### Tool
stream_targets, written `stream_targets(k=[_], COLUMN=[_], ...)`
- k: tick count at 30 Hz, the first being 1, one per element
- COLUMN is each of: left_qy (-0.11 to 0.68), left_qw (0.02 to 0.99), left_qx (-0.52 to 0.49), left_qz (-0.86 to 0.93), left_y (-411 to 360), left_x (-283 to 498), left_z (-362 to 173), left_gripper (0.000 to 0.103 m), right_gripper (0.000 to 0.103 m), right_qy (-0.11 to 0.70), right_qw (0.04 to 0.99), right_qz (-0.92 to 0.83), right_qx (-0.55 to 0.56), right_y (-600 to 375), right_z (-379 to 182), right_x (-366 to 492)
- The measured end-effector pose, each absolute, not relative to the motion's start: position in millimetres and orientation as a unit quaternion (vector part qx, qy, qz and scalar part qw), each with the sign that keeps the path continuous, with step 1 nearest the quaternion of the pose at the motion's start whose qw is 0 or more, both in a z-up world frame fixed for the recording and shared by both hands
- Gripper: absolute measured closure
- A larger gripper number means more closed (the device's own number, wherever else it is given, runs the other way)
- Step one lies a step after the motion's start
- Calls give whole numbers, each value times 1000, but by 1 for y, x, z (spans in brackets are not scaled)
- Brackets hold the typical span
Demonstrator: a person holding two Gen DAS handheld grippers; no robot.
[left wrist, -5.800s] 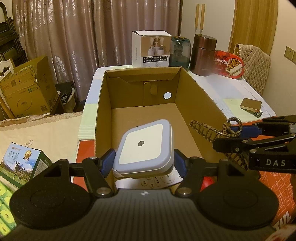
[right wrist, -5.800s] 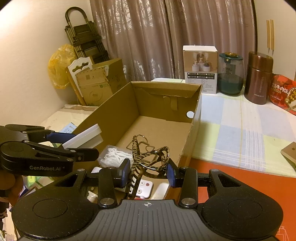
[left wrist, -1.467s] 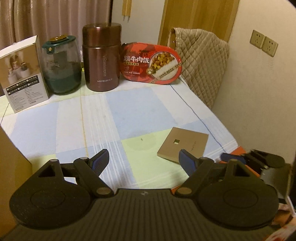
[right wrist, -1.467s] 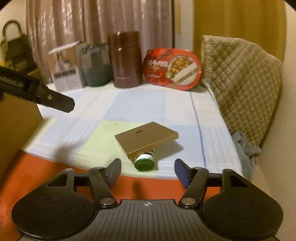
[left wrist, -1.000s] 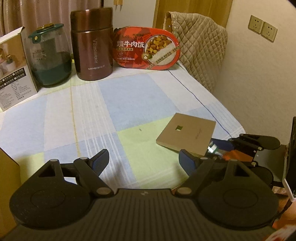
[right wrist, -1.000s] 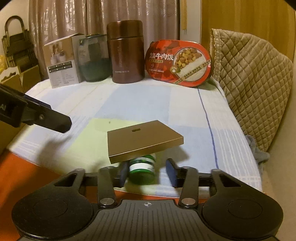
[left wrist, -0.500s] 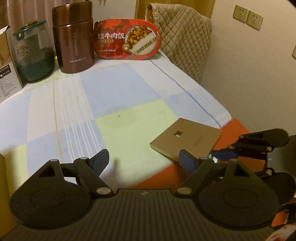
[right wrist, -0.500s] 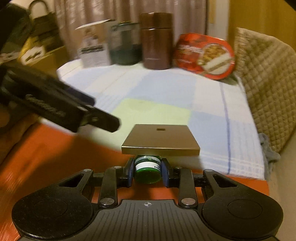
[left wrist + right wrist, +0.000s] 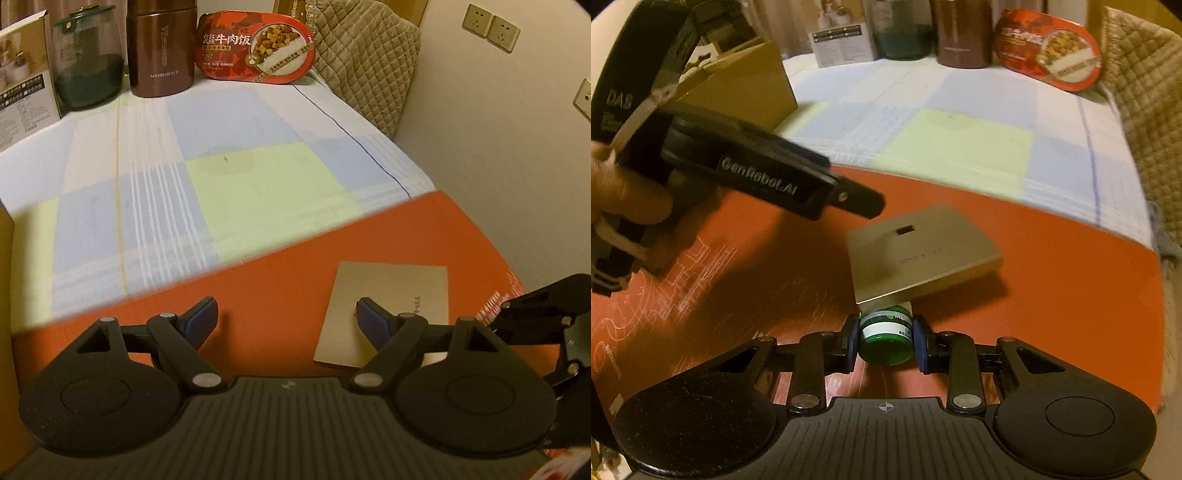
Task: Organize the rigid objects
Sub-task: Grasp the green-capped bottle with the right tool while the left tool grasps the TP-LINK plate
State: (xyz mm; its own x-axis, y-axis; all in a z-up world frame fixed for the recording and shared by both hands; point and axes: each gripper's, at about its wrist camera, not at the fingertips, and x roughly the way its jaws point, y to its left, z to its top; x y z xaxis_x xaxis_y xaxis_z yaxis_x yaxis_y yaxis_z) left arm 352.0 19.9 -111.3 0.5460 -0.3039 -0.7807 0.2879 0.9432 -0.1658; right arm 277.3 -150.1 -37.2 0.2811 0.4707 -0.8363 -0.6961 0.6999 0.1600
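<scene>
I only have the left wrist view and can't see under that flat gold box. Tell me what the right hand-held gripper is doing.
Observer: The right hand-held gripper is shut on a small green jar.
Operator: Say where the flat gold box sits relative to that jar.
Observer: The flat gold box has its near edge propped over the jar, so it tilts.
Operator: Report the left hand-held gripper as the right view shows it.
Observer: It shows only in part, its finger reaching in from the left, above the red surface and just left of the box.
</scene>
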Motion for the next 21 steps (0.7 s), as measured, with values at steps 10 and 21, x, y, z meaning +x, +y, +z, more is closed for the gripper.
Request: stream_targets(k=[10, 21], left_qy=[439, 433], left_qw=[874, 872], left_qx=[2, 4], left_qz=[-209, -229], left_y=[-3, -25], left_x=[321, 317], left_z=[-119, -133], left_gripper=[24, 18], right_gripper=[76, 76], right_qy=[426, 429], right_qw=[831, 854], right_qz=[294, 249], right_qx=[-205, -155], right_y=[-166, -186], right_z=[-32, -22], right_x=[254, 276])
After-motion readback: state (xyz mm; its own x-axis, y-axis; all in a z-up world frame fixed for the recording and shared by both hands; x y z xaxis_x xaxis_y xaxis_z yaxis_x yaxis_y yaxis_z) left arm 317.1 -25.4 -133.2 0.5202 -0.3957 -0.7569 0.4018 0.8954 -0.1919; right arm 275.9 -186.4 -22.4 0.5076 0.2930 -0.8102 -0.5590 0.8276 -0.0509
